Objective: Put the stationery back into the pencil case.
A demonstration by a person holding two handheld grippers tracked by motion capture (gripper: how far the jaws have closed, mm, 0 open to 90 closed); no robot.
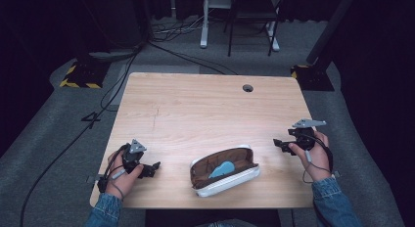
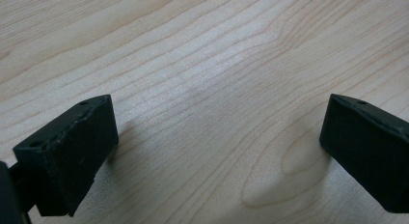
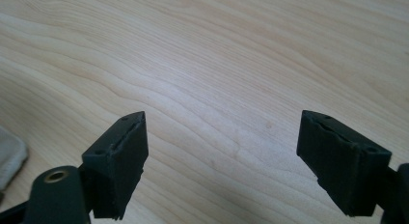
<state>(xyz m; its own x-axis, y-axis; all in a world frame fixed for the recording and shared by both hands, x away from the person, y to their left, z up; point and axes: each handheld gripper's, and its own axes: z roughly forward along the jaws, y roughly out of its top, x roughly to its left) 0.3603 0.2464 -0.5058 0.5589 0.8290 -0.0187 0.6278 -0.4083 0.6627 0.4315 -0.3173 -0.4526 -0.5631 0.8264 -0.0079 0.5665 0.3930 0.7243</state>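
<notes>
High view shows me a soft, light-looking pencil pouch (image 1: 225, 170) lying unzipped at the counter's (image 1: 205, 109) near middle between my left tongs (image 1: 155, 167) and right tongs (image 1: 277, 143), both spread apart and empty, so I'd pinch its floppy fabric rim.

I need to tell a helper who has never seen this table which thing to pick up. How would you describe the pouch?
On the wooden table, look at the near edge, between the left gripper and the right gripper. The pouch lies there unzipped: white outside, brown inside, with a light blue item in its opening.
</notes>
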